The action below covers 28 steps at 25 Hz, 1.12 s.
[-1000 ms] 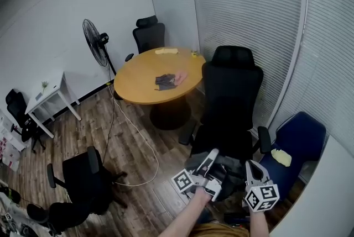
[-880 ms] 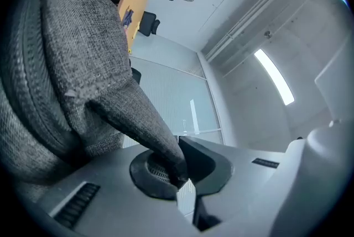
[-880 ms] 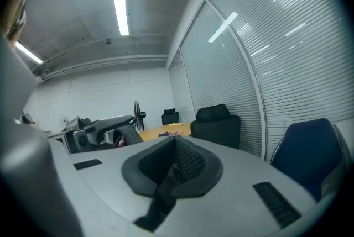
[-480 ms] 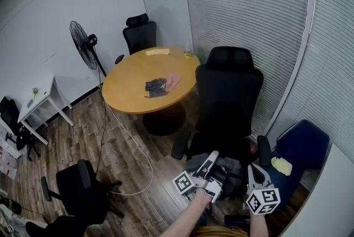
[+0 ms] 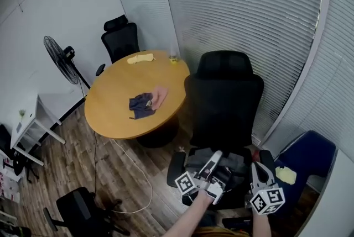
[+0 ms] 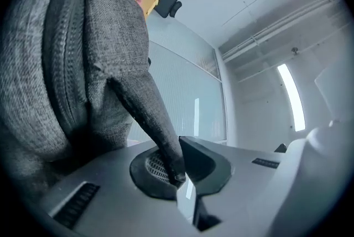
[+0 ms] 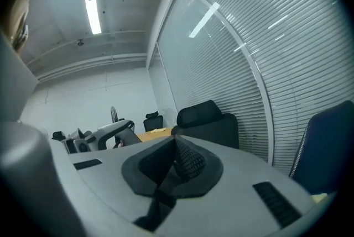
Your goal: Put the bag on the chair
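A grey fabric bag [image 5: 206,159] hangs between my two grippers, low in the head view, just over the seat of the black high-backed office chair [image 5: 224,100]. My left gripper [image 5: 214,159] is shut on the bag's grey strap [image 6: 149,120], and the bag's body [image 6: 66,53] fills the left of the left gripper view. My right gripper [image 5: 256,170] sits at the bag's right side. In the right gripper view, its jaws [image 7: 176,161] are shut on a dark strap [image 7: 163,189], with the chair [image 7: 207,119] beyond.
A round wooden table [image 5: 119,111] with crumpled cloths [image 5: 145,103] stands left of the chair. A blue chair [image 5: 307,156] is close on the right, against the blinds. Another black chair [image 5: 83,212], a floor cable [image 5: 133,167], a fan [image 5: 60,59] and a white table [image 5: 27,120] lie left.
The head view has swung right and closer to the black chair. The bag and both grippers now sit over its seat instead of in front of it. Both grips are unchanged.
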Each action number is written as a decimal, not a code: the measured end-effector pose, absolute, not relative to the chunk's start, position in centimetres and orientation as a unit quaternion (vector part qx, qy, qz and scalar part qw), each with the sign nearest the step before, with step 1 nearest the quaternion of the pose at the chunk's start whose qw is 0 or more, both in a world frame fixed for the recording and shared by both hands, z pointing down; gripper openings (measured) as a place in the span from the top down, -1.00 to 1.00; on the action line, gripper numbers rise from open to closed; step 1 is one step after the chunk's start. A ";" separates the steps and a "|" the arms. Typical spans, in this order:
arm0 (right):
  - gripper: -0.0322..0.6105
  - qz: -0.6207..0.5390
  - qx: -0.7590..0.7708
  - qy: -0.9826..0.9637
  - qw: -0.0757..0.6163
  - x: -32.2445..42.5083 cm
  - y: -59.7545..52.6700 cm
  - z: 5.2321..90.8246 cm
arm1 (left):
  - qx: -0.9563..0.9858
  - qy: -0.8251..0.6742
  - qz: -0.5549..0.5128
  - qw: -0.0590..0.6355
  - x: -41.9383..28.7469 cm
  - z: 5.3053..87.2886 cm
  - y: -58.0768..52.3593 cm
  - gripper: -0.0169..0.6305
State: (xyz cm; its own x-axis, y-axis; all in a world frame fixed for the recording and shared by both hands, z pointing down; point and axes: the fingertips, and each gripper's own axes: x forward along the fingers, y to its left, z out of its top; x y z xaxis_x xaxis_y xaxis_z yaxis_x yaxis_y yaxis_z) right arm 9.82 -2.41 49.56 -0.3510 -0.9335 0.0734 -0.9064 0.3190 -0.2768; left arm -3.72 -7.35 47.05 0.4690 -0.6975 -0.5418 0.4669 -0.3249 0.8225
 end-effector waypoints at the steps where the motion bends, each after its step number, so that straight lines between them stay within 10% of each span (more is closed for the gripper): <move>1: 0.86 -0.134 -0.574 0.806 0.052 10.1 -3.5 49.6 | 0.639 -0.084 -0.504 0.575 -3.6 47.0 -8.7 0.86; 28: 0.86 -0.164 -0.593 0.788 0.017 13.8 -13.4 52.8 | 0.579 -0.122 -0.516 0.620 -1.0 52.4 -21.8 0.86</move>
State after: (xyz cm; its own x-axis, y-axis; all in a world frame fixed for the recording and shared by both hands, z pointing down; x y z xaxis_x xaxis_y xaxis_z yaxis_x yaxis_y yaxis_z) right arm 13.75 -13.37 52.76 -0.2960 -0.9402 0.1685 -0.9294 0.2427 -0.2781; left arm -0.98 -21.84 52.38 0.4382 -0.7809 -0.4452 0.4976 -0.2017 0.8436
